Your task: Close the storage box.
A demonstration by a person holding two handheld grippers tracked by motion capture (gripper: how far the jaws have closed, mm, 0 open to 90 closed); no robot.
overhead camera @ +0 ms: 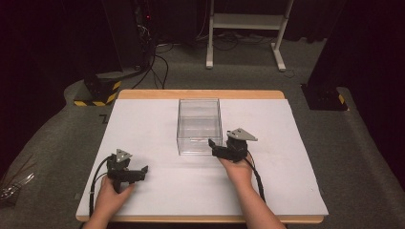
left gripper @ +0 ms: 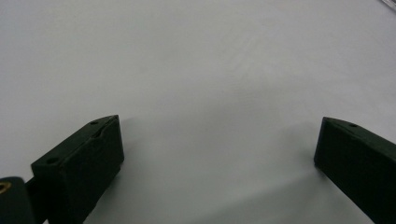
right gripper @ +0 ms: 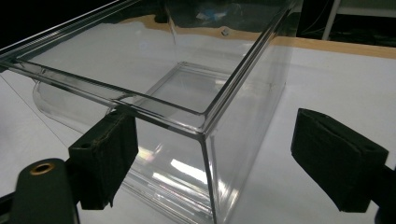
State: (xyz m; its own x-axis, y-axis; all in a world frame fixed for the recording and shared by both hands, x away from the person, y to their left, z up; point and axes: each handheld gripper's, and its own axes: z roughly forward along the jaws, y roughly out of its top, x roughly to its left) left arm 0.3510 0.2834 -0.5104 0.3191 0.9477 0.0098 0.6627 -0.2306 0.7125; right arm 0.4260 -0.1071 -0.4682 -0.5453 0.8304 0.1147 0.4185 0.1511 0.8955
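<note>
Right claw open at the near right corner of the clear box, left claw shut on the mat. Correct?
Not quite: the left claw is open, its jaws wide apart over the bare mat, as the left gripper view shows. The right claw is open at the box corner.

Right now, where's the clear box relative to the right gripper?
In the high view the clear box stands mid-table on the white mat; the right gripper sits at its near right corner, jaws open astride that corner.
</note>
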